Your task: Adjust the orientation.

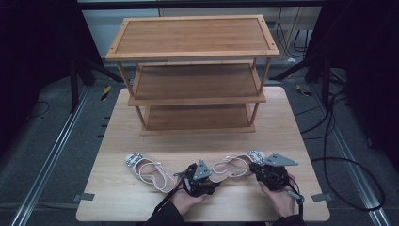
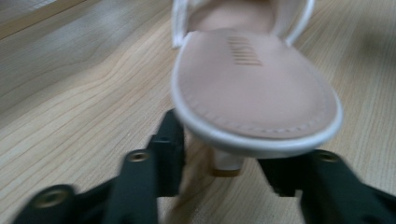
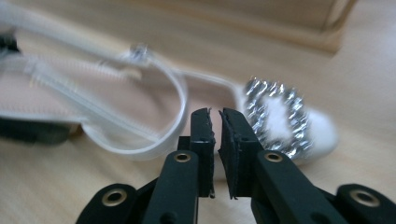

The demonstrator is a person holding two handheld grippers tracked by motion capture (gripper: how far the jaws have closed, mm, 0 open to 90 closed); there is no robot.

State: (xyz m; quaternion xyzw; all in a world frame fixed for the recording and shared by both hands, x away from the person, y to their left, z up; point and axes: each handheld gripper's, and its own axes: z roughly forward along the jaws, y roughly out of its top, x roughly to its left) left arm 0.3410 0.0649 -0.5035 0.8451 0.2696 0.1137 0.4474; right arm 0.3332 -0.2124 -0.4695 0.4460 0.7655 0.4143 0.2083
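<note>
In the upper half of the high view stands a wooden shoe rack with three bare shelves, set toward the far edge of the light wooden worktop; nothing lies between it and the shoes. Black cables trail over the grey floor at the right of the frame.

There are two white sandals. The left sandal lies alone at lower left of centre, apart from both grippers. The right sandal lies at lower centre between the two grippers, its jewelled toe ornament toward the right.

Two hands come in from the bottom edge, each holding a gripper. The left gripper points right and slightly up the frame at the sandal's heel end; in the left gripper view its fingers stand apart on either side of the short heel under the sole, with a gap on each side (no contact that I can make out). The right gripper sits at the toe end; in the right gripper view its fingers are nearly together with a thin slit between them, and whether they pinch a strap cannot be told.
</note>
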